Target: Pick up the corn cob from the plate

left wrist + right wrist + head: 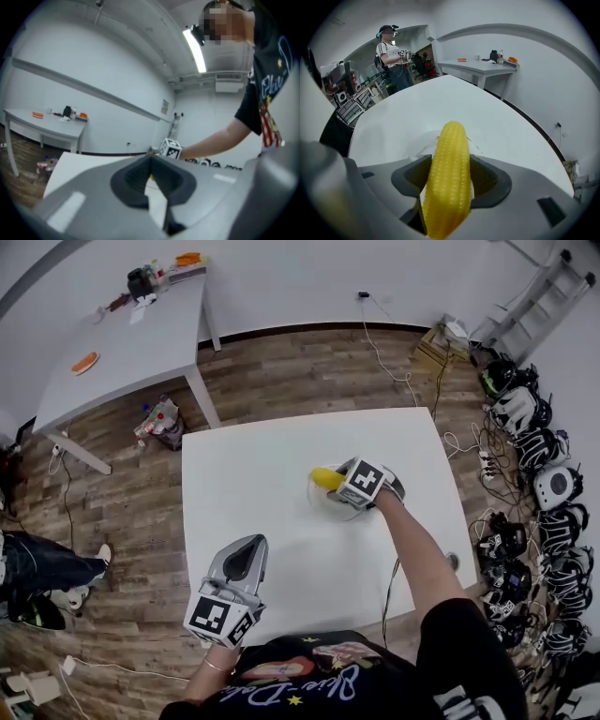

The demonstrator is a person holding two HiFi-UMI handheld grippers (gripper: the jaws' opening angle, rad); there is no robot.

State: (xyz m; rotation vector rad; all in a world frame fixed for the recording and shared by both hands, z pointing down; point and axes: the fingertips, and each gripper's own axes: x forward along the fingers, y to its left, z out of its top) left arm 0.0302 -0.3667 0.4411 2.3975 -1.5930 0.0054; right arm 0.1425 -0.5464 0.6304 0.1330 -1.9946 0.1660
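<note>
A yellow corn cob (325, 478) lies on a pale, see-through plate (317, 501) in the right half of the white table (253, 465). My right gripper (337, 487) points steeply down over it. In the right gripper view the corn cob (450, 159) runs lengthwise between the two dark pads (412, 176) of the right gripper (449, 174), which stand wide to either side without visibly squeezing it. The plate's rim (421, 140) shows behind. My left gripper (247, 547) hovers near the table's front edge, away from the plate. The left gripper (151, 176) has its pads together and holds nothing.
A grey side table (131, 343) with small items stands at the back left. Several headsets (539, 484) and cables lie on the wood floor to the right, with a ladder (544, 296) behind them. Another person (391, 51) stands far off.
</note>
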